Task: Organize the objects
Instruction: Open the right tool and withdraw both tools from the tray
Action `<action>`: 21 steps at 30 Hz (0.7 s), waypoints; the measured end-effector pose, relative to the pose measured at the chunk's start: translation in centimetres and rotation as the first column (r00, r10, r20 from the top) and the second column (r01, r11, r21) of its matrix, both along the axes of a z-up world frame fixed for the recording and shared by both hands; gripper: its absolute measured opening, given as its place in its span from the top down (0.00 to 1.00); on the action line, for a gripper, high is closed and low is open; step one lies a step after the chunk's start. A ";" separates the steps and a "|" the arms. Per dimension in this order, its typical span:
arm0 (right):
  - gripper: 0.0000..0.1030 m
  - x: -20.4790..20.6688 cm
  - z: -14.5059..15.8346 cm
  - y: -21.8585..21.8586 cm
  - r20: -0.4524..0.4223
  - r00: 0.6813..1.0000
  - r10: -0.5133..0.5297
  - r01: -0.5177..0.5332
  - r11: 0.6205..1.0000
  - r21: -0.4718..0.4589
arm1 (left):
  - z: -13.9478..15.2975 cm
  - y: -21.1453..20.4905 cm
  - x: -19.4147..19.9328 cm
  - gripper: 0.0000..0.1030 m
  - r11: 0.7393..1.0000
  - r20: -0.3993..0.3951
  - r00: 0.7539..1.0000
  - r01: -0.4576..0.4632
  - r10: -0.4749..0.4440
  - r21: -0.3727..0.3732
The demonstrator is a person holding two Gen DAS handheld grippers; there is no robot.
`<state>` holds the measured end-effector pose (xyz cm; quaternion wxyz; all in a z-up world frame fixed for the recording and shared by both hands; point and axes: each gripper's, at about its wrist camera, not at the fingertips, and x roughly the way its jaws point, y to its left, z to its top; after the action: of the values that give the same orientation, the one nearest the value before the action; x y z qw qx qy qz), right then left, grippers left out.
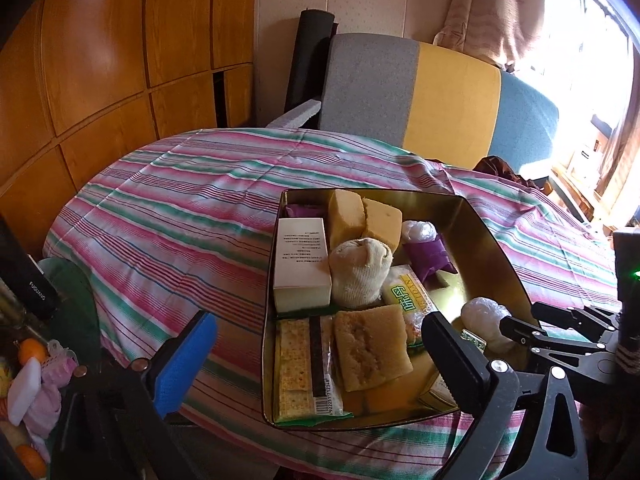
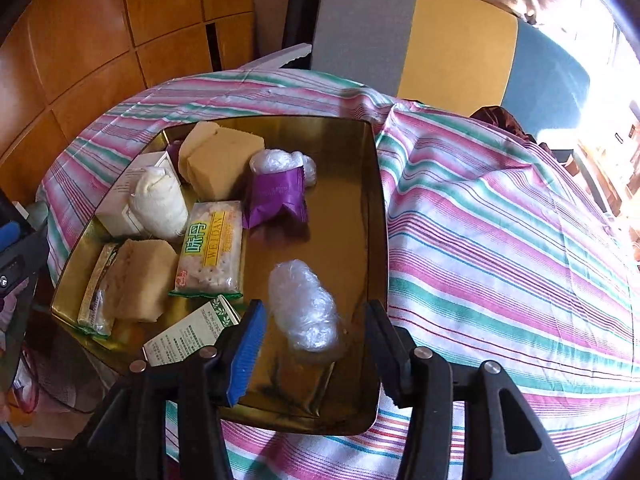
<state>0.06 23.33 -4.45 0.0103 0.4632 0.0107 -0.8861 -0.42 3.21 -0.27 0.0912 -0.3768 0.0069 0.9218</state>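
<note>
The gold tray (image 2: 372, 208) sits on the striped table (image 2: 500, 240) as the collecting place, snacks packed along its left side. The clear plastic bundle (image 2: 306, 308) lies on the tray's bare floor near its near edge, between the right tool's (image 2: 314, 344) parted, untouching jaws, apparently released there. The left tool (image 1: 320, 356) gapes wide, empty, over the tray's near edge.

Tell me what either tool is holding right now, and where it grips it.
Nothing. The right tool stands open around the clear plastic bundle in the gold tin; the left tool is open.
</note>
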 end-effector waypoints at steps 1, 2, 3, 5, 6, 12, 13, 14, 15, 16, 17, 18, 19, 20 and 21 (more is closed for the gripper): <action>0.45 0.2 0.2 -0.1 -0.015 1.000 -0.008 0.008 1.000 0.000 | 0.1 -0.1 0.0 0.00 1.000 -0.003 1.000 -0.011 0.011 -0.006; 0.45 0.4 0.3 -0.3 -0.028 0.999 -0.016 0.016 1.000 0.004 | 0.2 -0.1 0.1 0.00 1.000 -0.004 1.000 -0.019 0.019 -0.011; 0.45 0.6 0.4 -0.6 -0.041 0.999 -0.025 0.026 1.000 0.011 | 0.2 -0.2 0.1 0.00 1.000 -0.006 1.000 -0.025 0.025 -0.011; 0.45 0.9 0.6 -0.9 -0.064 0.997 -0.042 0.043 0.999 0.019 | 0.4 -0.4 0.4 0.00 0.999 -0.011 0.999 -0.034 0.034 -0.002; 0.45 1.1 0.7 -1.1 -0.075 0.996 -0.048 0.049 0.999 0.020 | 0.5 -0.5 0.5 0.00 0.999 -0.011 0.999 -0.041 0.041 0.000; 0.45 2.6 1.4 -1.7 -0.135 0.986 -0.096 0.097 0.995 0.004 | 0.8 -0.2 1.4 0.00 0.996 -0.036 0.996 -0.085 0.084 -0.025; 0.45 2.8 1.7 -1.7 -0.145 0.984 -0.102 0.104 0.995 0.001 | 0.8 -0.2 1.6 0.00 0.996 -0.041 0.996 -0.085 0.083 -0.024; 0.45 3.0 2.0 -1.7 -0.154 0.982 -0.106 0.107 0.994 -0.004 | 0.9 -0.1 1.8 0.00 0.996 -0.051 0.995 -0.088 0.087 -0.029; 0.45 3.1 2.3 -1.8 -0.162 0.981 -0.111 0.111 0.994 -0.011 | 1.0 0.0 1.9 0.00 0.995 -0.064 0.994 -0.093 0.091 -0.037; 0.45 3.3 2.7 -1.8 -0.171 0.978 -0.116 0.115 0.993 -0.016 | 1.1 0.1 2.0 0.00 0.994 -0.073 0.993 -0.097 0.094 -0.044; 0.45 3.3 3.0 -1.8 -0.179 0.977 -0.119 0.117 0.993 -0.019 | 1.2 0.2 2.0 0.00 0.994 -0.076 0.993 -0.098 0.094 -0.045; 0.45 3.4 3.3 -1.9 -0.184 0.976 -0.117 0.115 0.993 -0.021 | 1.2 0.2 2.0 0.00 0.995 -0.078 0.993 -0.096 0.092 -0.042; 0.45 3.4 3.5 -2.0 -0.188 0.976 -0.115 0.113 0.993 -0.021 | 1.3 0.3 2.1 0.00 0.995 -0.078 0.993 -0.093 0.090 -0.037; 0.45 3.4 3.7 -2.1 -0.191 0.975 -0.113 0.111 0.994 -0.020 | 1.3 0.3 2.1 0.00 0.995 -0.078 0.993 -0.090 0.087 -0.035; 0.45 3.4 3.8 -2.2 -0.193 0.975 -0.110 0.108 0.994 -0.021 | 1.4 0.3 2.1 0.00 0.995 -0.079 0.993 -0.090 0.087 -0.034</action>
<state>3.42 21.11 -0.65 -0.0369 0.3747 -0.0184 -0.9262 1.72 3.52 1.14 0.0429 -0.3423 0.0112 0.9385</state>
